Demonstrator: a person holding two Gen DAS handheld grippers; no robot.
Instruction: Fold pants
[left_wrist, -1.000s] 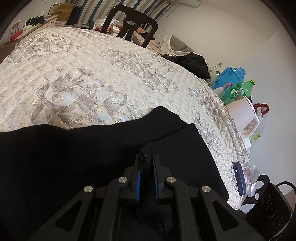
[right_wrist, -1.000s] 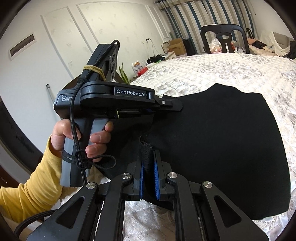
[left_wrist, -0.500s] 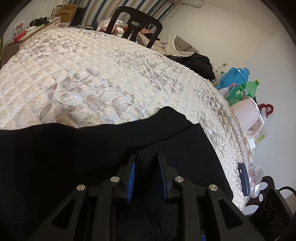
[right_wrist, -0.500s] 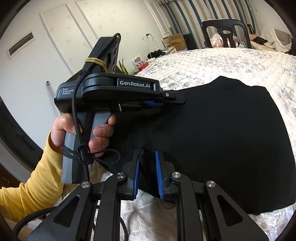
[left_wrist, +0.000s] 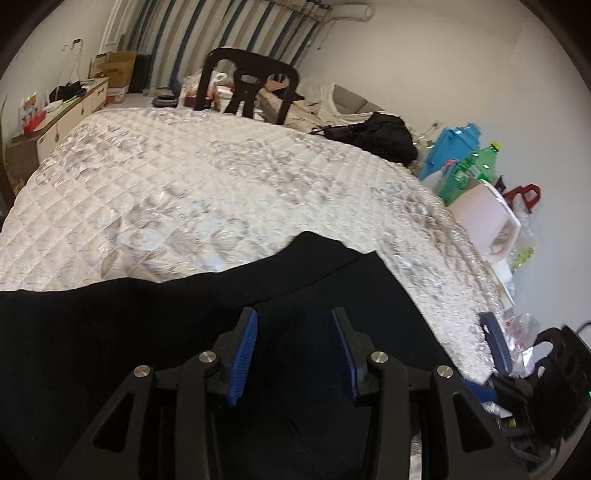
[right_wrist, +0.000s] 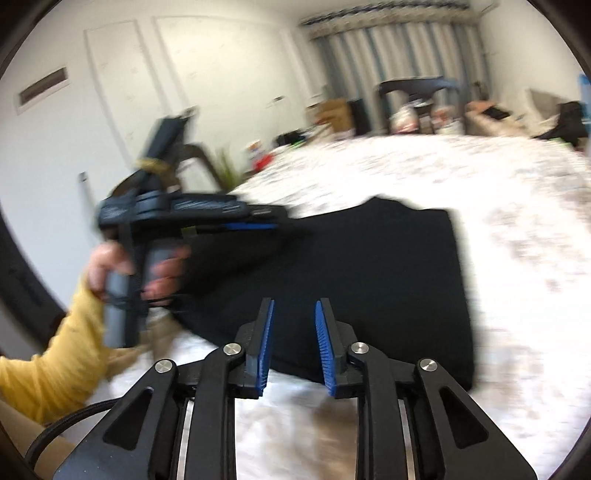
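Black pants (left_wrist: 184, 332) folded flat on the white quilted bedspread (left_wrist: 207, 192), near its front edge. Left gripper (left_wrist: 293, 350) over the cloth, jaws just opened and parted, blue pads clear of the fabric, nothing held. Right gripper (right_wrist: 293, 343) likewise just opened, pads apart above the near hem, holding nothing. Beside the bed at the right edge of the left view, a pink bin (left_wrist: 487, 225), contents too unclear to tell; a green bottle (left_wrist: 469, 170) and a blue container (left_wrist: 450, 144) behind it. Cardboard boxes (left_wrist: 118, 70) by the far curtain, contents hidden.
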